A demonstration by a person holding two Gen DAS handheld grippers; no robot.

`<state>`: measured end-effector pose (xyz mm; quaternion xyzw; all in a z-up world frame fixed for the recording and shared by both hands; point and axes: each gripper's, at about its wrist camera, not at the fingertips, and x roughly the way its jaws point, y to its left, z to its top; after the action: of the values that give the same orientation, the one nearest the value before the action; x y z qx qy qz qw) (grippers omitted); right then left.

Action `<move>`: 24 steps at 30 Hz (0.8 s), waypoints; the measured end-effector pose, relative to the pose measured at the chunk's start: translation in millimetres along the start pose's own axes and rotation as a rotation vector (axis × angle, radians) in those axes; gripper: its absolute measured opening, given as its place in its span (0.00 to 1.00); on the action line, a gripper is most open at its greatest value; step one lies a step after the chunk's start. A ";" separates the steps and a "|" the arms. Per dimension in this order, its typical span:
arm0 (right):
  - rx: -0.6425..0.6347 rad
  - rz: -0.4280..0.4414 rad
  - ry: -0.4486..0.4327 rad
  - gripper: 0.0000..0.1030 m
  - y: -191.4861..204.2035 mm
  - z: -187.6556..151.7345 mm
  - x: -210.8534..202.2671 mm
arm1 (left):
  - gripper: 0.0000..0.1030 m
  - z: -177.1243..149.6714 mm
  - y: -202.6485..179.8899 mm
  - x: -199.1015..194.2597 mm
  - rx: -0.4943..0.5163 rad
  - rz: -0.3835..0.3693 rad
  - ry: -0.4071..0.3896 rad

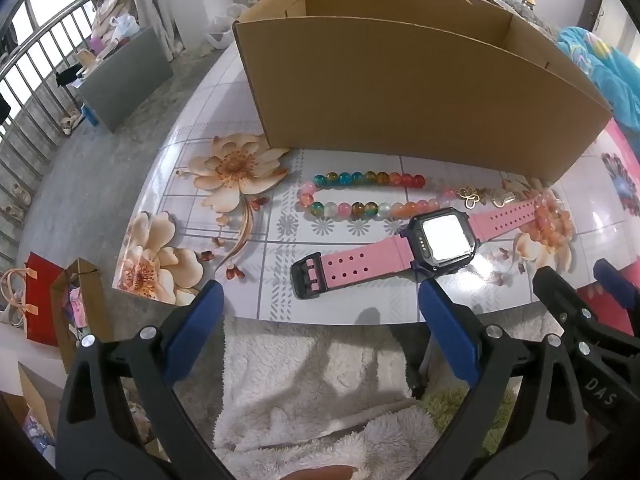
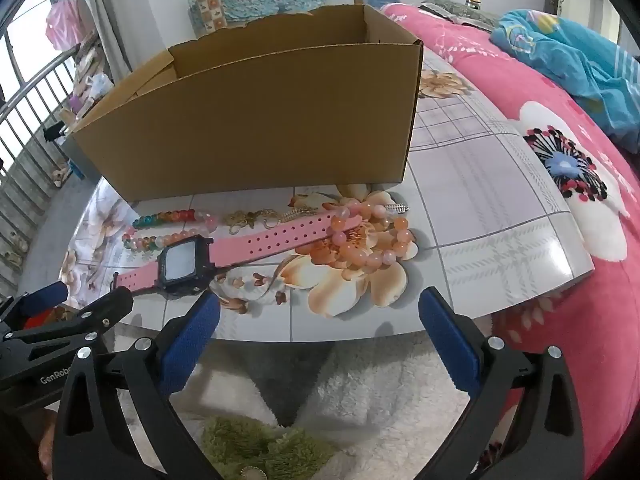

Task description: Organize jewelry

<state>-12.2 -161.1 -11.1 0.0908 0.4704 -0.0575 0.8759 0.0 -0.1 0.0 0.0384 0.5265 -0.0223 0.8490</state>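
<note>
The pink watch (image 1: 420,240) lay flat on the floral table (image 1: 256,184), its strap running left-right before the cardboard box (image 1: 420,92), buckle toward the left. Multicolored beads (image 1: 360,196) lay just behind it. The left gripper (image 1: 320,300) and right gripper (image 2: 320,312) hung spread wide and empty at the table's near edge.

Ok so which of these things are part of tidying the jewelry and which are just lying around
For the job: pink watch, multicolored bead strand, peach bead bracelet, gold charm piece, cardboard box.

Just lying about: red gift bag, white fluffy blanket, blue bedding.
</note>
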 end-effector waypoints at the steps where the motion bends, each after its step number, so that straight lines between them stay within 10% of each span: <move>1: 0.002 0.002 0.001 0.94 0.0 0.0 0.1 | 0.91 0.0 0.1 -0.1 -0.001 0.000 -0.001; 24: 0.009 0.005 -0.012 0.94 -2.2 4.1 -7.1 | 0.91 -0.2 0.2 -0.5 -0.001 -0.001 -0.004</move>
<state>-13.2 -164.0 -3.2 0.0954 0.4649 -0.0580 0.8783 -0.5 0.1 0.4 0.0377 0.5247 -0.0225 0.8501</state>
